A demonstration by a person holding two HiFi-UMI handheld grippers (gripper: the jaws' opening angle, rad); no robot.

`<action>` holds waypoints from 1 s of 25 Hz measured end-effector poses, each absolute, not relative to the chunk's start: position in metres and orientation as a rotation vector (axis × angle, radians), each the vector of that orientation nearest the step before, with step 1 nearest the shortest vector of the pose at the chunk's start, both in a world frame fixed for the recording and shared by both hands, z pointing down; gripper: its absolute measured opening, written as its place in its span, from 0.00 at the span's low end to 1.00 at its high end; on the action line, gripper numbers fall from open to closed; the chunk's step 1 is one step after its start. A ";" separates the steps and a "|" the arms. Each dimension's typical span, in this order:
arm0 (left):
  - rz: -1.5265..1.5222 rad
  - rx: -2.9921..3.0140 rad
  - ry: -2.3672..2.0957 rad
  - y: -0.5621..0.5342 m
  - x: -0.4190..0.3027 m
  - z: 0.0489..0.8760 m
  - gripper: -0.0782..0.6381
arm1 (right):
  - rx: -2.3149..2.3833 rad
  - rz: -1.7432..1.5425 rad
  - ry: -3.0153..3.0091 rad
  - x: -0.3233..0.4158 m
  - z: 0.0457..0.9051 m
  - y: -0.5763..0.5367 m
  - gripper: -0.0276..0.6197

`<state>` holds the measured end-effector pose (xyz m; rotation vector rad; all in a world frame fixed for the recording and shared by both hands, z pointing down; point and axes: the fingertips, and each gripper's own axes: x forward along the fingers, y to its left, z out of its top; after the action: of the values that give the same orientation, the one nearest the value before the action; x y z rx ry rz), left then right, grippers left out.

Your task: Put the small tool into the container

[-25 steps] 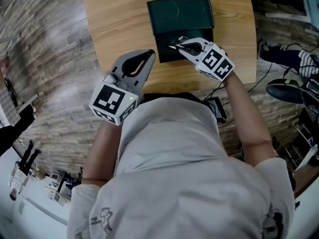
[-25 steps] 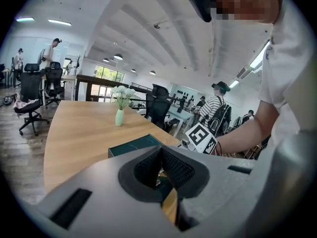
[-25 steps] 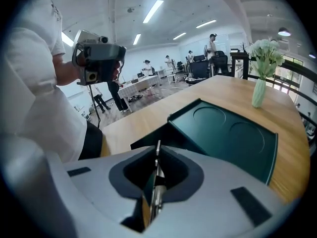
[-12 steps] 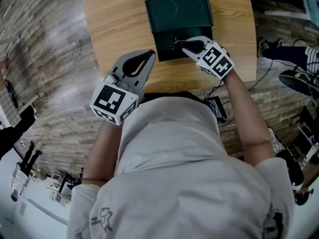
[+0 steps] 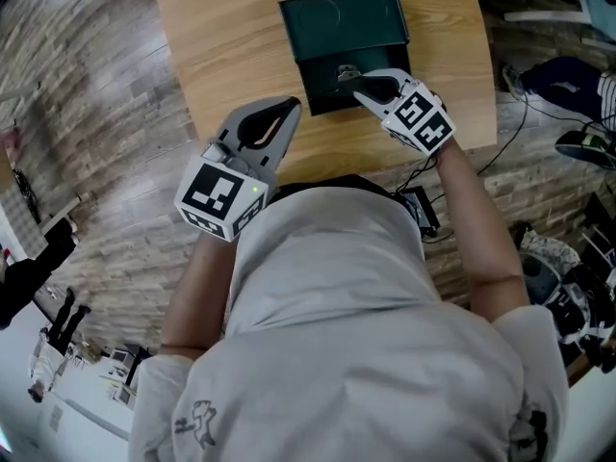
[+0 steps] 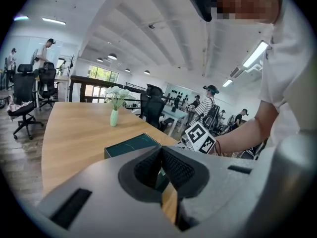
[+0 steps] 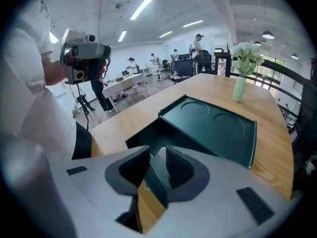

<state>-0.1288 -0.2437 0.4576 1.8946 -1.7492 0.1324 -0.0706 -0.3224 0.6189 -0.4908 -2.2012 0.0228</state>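
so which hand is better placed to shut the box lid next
Right, probably. The right gripper hangs over the open box, its fingers opening with nothing gripped, and the lid lies beyond it. The left gripper is shut, at the near table edge.

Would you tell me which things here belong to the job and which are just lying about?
Job: right gripper, jaws opening; small tool, loose at its tips; green container.
Lying about: vase of flowers; office chair; left gripper, shut, idle.
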 end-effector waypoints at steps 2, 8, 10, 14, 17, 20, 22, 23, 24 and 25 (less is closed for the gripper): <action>0.139 1.919 -1.737 -0.241 -0.128 0.456 0.12 | -0.466 0.017 -2.213 -0.069 0.614 -0.320 0.20; 0.168 1.972 -1.726 -0.225 -0.136 0.446 0.12 | -0.377 0.012 -2.273 -0.070 0.592 -0.309 0.14; 0.167 1.987 -1.719 -0.219 -0.138 0.442 0.12 | -0.348 0.007 -2.299 -0.071 0.580 -0.303 0.10; 0.170 2.025 -1.701 -0.203 -0.142 0.433 0.12 | -0.291 -0.012 -2.345 -0.075 0.556 -0.287 0.06; 0.174 2.051 -1.696 -0.194 -0.145 0.426 0.12 | -0.260 -0.022 -2.376 -0.076 0.539 -0.275 0.05; 0.167 2.069 -1.692 -0.185 -0.144 0.420 0.12 | -0.233 -0.025 -2.405 -0.075 0.526 -0.262 0.05; 0.155 2.080 -1.688 -0.179 -0.144 0.416 0.12 | -0.216 -0.027 -2.426 -0.074 0.517 -0.251 0.05; 0.151 2.087 -1.686 -0.176 -0.144 0.413 0.12 | -0.205 -0.028 -2.437 -0.074 0.512 -0.247 0.05; 0.148 2.095 -1.685 -0.173 -0.145 0.411 0.12 | -0.194 -0.030 -2.449 -0.075 0.507 -0.242 0.05; 0.147 2.104 -1.684 -0.169 -0.145 0.408 0.12 | -0.181 -0.033 -2.461 -0.076 0.501 -0.238 0.05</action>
<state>-0.1454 -0.1693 0.4081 2.1039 -1.6842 0.1467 -0.0760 -0.2379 0.5005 -0.1809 -2.4609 -0.0332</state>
